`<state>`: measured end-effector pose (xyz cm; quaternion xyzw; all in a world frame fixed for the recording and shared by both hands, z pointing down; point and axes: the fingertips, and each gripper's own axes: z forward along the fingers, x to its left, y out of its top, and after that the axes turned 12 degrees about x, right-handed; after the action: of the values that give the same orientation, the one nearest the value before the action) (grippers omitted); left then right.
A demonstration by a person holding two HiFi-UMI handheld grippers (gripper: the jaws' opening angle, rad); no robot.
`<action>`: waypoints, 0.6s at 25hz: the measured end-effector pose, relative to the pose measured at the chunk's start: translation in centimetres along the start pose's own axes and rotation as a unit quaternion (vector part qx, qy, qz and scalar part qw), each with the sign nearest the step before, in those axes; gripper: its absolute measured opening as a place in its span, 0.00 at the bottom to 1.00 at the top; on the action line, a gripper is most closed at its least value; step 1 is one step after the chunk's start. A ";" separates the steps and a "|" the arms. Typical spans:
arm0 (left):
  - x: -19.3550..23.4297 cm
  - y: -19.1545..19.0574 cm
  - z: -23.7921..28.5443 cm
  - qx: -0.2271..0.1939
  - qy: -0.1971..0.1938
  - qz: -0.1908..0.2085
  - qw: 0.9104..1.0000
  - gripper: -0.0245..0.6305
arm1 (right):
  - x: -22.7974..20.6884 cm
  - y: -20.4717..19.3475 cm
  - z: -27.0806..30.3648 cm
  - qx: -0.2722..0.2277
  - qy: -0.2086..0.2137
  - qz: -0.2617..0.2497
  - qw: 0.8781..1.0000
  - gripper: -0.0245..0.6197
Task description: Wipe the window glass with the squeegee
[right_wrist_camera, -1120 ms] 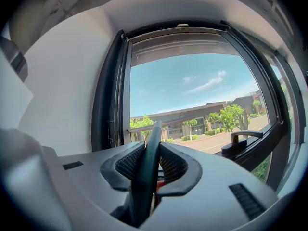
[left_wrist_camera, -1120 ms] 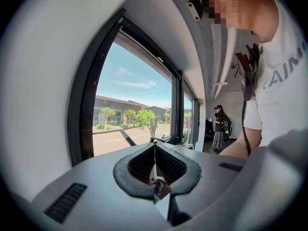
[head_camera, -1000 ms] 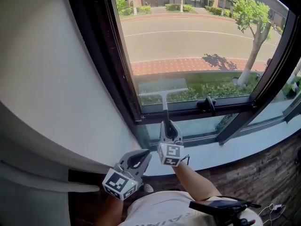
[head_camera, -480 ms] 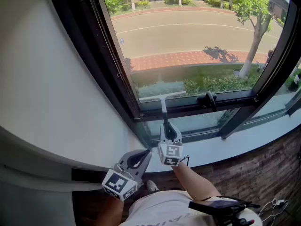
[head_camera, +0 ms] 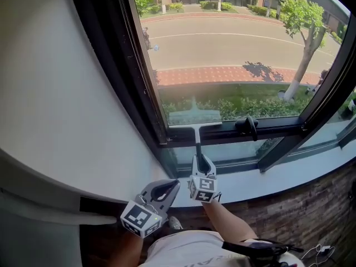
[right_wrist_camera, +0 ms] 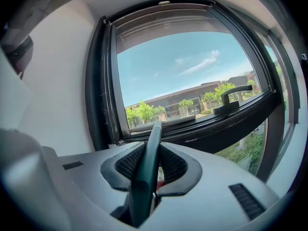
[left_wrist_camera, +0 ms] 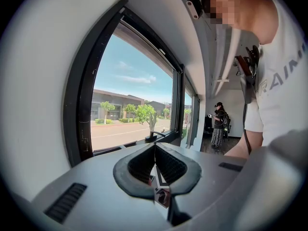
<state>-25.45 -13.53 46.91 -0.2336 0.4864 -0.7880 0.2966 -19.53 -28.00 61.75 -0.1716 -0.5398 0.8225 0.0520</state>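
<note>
Below the black-framed window glass [head_camera: 233, 65], the right hand-held gripper [head_camera: 199, 159] clamps the dark-handled T-shaped squeegee [head_camera: 197, 141] (blade at the pane's bottom edge). The left hand-held gripper [head_camera: 169, 186] is closed and empty.

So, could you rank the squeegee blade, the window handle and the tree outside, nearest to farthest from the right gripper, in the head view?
1. Squeegee blade: straight ahead of the right gripper.
2. Window handle: to the right, on the frame.
3. Tree: outside, far right.
</note>
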 end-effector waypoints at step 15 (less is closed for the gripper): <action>-1.0 2.4 3.4 -0.037 0.011 -0.032 0.999 0.07 | -4.2 9.6 -9.0 -0.100 0.058 -0.113 0.987 0.19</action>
<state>-21.96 -15.83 46.02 -0.2510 0.5106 -0.7813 0.2567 -11.62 -25.25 50.77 -0.1612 -0.6312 0.7421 0.1578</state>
